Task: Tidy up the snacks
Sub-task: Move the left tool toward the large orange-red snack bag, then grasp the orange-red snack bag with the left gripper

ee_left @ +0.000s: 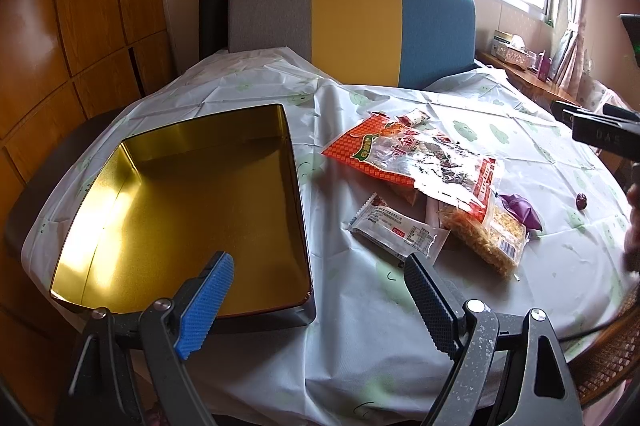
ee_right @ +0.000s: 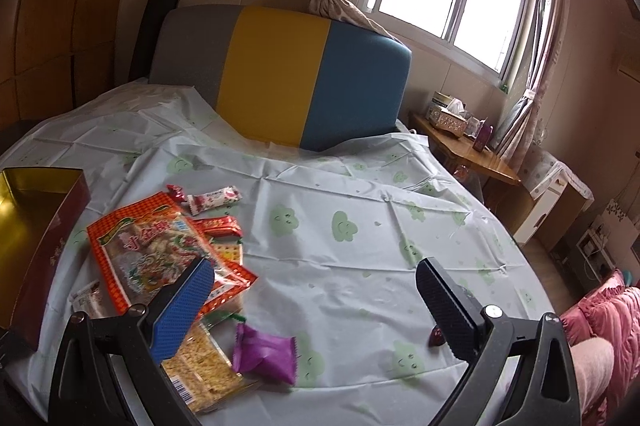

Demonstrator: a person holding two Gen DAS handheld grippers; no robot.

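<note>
A gold-lined tin box [ee_left: 120, 282] stands open and empty at the table's left; it also shows in the right wrist view [ee_right: 48, 230]. A pile of snacks lies to its right: a large red-orange bag [ee_left: 416, 162] [ee_right: 156, 250], a white bar packet [ee_left: 396, 230], a noodle-cake pack [ee_left: 488, 234] [ee_right: 200, 370], a purple packet [ee_left: 520, 214] [ee_right: 266, 352] and a small white-red candy bar [ee_right: 214, 198]. My left gripper [ee_left: 320, 286] is open and empty, above the box's near right corner. My right gripper [ee_right: 316, 290] is open and empty, above the cloth right of the pile.
The round table has a pale cloth with green clouds [ee_right: 360, 186]. A small dark red sweet [ee_right: 436, 336] [ee_left: 581, 201] lies near the right edge. A grey-yellow-blue chair back [ee_left: 352, 26] stands behind the table. A wooden side table [ee_right: 468, 150] holds a tissue box.
</note>
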